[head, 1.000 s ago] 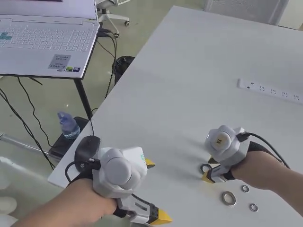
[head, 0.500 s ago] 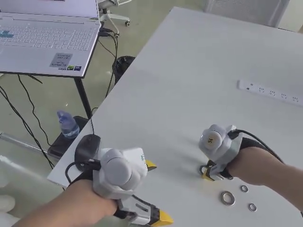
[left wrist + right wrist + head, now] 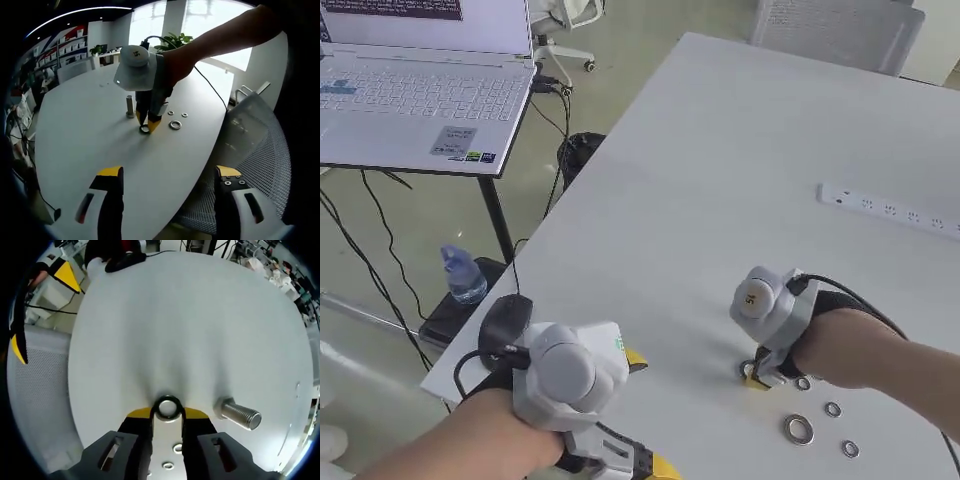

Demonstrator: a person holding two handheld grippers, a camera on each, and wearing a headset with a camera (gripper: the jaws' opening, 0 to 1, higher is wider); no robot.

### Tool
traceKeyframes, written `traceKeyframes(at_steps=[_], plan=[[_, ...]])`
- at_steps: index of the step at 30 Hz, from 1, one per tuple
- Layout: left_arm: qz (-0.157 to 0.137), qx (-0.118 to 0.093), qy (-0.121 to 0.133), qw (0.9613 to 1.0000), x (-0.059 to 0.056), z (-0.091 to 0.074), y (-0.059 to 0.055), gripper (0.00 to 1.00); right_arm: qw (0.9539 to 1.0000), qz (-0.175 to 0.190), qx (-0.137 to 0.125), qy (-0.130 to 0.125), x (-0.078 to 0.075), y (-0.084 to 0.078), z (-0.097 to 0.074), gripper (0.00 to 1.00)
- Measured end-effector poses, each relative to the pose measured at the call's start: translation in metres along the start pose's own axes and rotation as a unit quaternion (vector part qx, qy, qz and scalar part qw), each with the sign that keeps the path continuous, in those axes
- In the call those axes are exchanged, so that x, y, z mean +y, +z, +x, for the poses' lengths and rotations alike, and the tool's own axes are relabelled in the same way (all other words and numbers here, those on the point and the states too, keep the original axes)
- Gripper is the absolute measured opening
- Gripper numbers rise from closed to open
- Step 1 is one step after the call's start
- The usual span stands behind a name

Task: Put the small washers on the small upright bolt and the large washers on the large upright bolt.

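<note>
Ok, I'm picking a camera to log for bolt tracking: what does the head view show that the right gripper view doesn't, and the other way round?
The head view gives you the open laptop, a water bottle below it and the power strip. The right gripper view gives you the threaded upright bolt beside the jaws. Both share the white table, the right gripper with a washer at its jaw tips, and loose washers nearby.
</note>
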State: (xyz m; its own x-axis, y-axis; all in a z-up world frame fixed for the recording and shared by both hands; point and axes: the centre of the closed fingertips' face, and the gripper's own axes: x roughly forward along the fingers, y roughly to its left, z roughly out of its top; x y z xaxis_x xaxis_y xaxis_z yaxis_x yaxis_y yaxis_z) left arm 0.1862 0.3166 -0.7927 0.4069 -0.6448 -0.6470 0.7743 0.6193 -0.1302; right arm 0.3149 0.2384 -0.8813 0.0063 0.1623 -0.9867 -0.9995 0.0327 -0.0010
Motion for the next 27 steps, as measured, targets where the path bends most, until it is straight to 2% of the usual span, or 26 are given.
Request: traceKeyframes(at_steps=[7, 14, 27], plan=[[-0.001, 0.003, 0.000, 1.0000, 0.000, 0.000, -0.001, 0.73, 0.9999, 0.011, -0.006, 0.000, -0.002, -0.001, 0.000, 0.21], [0.000, 0.004, 0.000, 1.0000, 0.001, 0.000, -0.001, 0.72, 0.9997, 0.023, 0.000, 0.005, -0.002, -0.011, -0.003, 0.21], [0.001, 0.003, -0.001, 1.0000, 0.004, 0.001, 0.001, 0.72, 0.9987, 0.047, -0.014, 0.014, -0.004, -0.015, -0.024, 0.21]])
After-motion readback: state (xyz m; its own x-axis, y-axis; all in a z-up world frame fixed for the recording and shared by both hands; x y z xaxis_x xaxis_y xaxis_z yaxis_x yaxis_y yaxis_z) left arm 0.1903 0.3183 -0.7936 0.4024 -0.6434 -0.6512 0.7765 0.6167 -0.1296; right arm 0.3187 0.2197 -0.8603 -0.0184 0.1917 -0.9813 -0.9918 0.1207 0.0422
